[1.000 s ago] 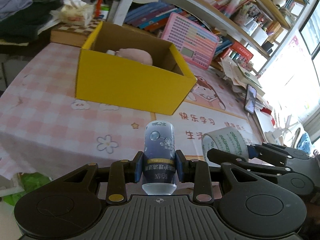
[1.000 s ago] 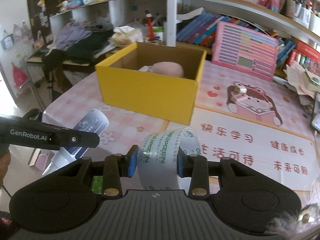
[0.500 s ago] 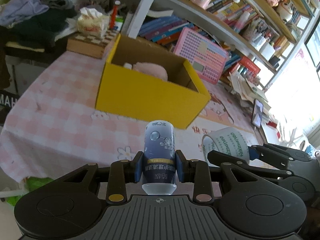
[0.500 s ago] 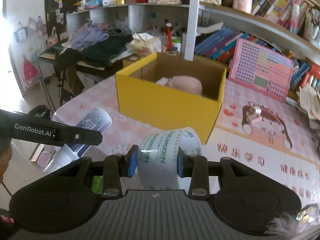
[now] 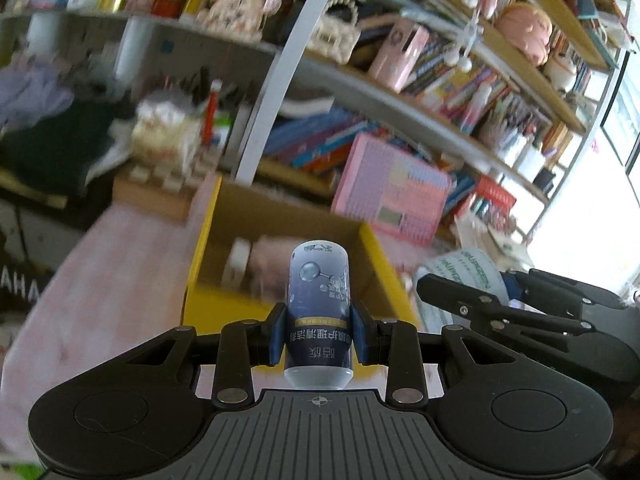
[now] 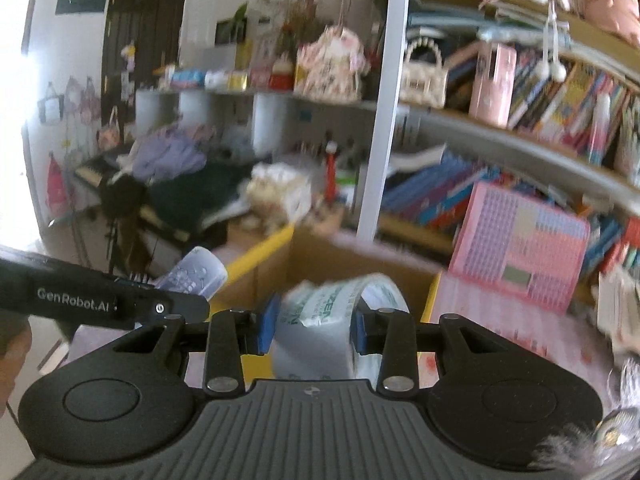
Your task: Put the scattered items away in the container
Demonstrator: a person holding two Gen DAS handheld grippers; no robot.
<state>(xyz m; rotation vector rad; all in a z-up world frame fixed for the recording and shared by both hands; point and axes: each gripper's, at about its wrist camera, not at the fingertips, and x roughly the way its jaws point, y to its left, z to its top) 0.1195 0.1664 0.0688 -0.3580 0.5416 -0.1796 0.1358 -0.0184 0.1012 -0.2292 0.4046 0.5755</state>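
Left wrist shows pink tablecloth below cluttered bookshelves.

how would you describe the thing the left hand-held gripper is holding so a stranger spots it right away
Find the open yellow cardboard box on the pink table below the bookshelves. In front of it, the left hand-held gripper clamps a small dark blue cylindrical bottle. Unlike the clear tape roll beside it, it has a domed top and white Chinese lettering.
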